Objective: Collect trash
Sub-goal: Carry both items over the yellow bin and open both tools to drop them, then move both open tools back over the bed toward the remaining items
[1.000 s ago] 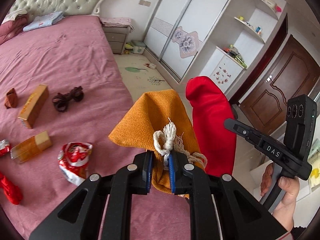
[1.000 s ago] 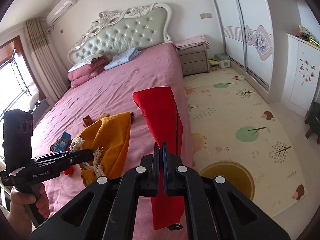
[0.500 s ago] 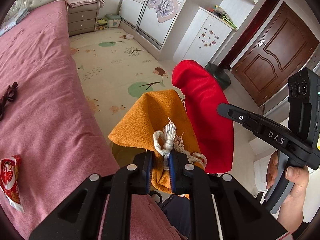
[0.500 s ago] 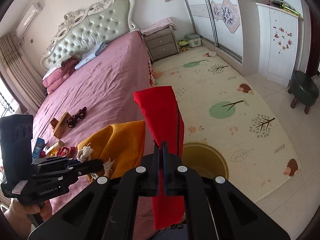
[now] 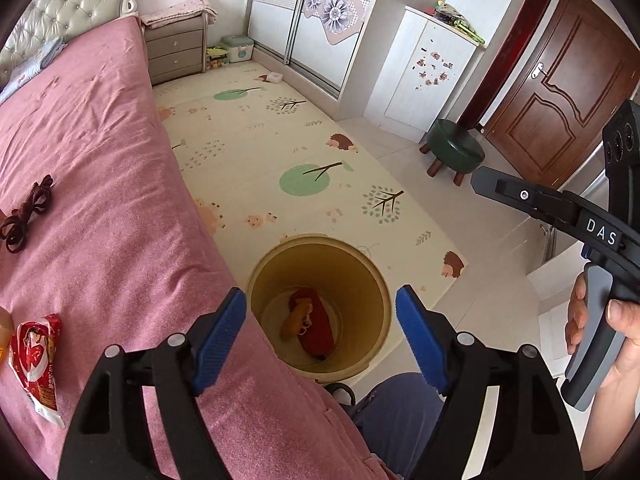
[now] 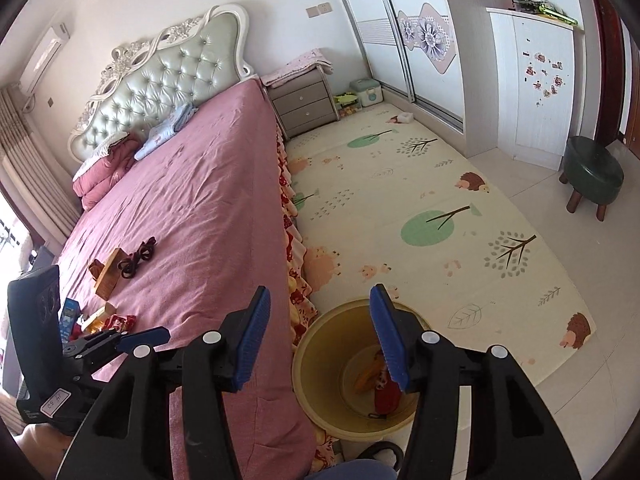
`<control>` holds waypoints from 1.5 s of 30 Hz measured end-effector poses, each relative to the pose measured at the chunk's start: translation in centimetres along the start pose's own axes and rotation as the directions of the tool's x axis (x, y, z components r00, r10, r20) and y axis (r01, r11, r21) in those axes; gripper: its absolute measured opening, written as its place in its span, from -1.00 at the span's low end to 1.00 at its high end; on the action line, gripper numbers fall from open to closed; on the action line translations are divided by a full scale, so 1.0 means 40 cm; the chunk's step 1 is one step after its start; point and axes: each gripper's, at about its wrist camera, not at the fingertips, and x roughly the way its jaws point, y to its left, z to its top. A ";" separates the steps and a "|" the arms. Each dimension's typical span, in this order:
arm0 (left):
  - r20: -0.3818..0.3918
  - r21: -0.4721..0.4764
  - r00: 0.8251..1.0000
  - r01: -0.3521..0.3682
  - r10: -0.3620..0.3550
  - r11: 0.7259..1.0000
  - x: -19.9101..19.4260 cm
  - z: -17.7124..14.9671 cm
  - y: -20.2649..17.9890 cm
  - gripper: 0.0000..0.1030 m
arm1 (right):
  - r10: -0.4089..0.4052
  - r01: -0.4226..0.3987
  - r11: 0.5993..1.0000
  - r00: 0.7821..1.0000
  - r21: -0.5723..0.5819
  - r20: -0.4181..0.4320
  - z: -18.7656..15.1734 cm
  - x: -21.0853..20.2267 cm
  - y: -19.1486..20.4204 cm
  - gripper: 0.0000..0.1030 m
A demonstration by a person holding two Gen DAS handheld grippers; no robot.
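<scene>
Both grippers — left gripper (image 5: 320,336) and right gripper (image 6: 318,338) — now open their jaws with nothing between them; the orange pouch (image 5: 295,318) and red cloth (image 5: 318,330), clamped a moment ago, lie in the yellow bin (image 5: 360,276). More trash — a red wrapper (image 5: 38,356) at 9 o'clock — remains on the bed (image 5: 100,200).

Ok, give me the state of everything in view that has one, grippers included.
Left gripper: jaws opening, nothing between them.
Right gripper: jaws opening, nothing between them.
Bin: upright on the floor by the bed, no lid.
Orange pouch: lying in the bin.
Red pouch: lying in the bin beside it.
Red wrapper: crumpled, on the bed.
Brown cord: tangled, on the bed.
Door: closed.
</scene>
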 end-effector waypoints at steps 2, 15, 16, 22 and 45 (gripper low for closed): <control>0.016 0.008 1.000 -0.007 0.007 1.000 -0.021 -0.005 0.002 0.49 | 0.015 -0.015 1.000 1.000 -0.017 -0.001 0.001 -0.002 0.027 0.00; 0.103 -0.048 0.975 -0.194 0.198 0.980 -0.186 -0.093 0.139 0.52 | 0.148 -0.150 0.980 0.989 -0.133 -0.023 -0.012 -0.007 0.271 0.01; 0.110 -0.054 0.970 -0.211 0.216 0.976 -0.200 -0.101 0.154 0.52 | 0.159 -0.161 0.977 0.987 -0.142 -0.029 -0.017 -0.004 0.290 0.01; 0.132 -0.125 0.945 -0.282 0.298 0.951 -0.293 -0.160 0.263 0.53 | 0.241 -0.253 0.945 0.967 -0.209 -0.079 -0.062 0.023 0.450 0.01; 0.108 -0.482 0.844 -0.418 0.526 0.770 -0.601 -0.424 0.709 0.58 | 0.374 -0.462 0.809 0.882 -0.364 -0.288 -0.250 0.163 0.942 0.01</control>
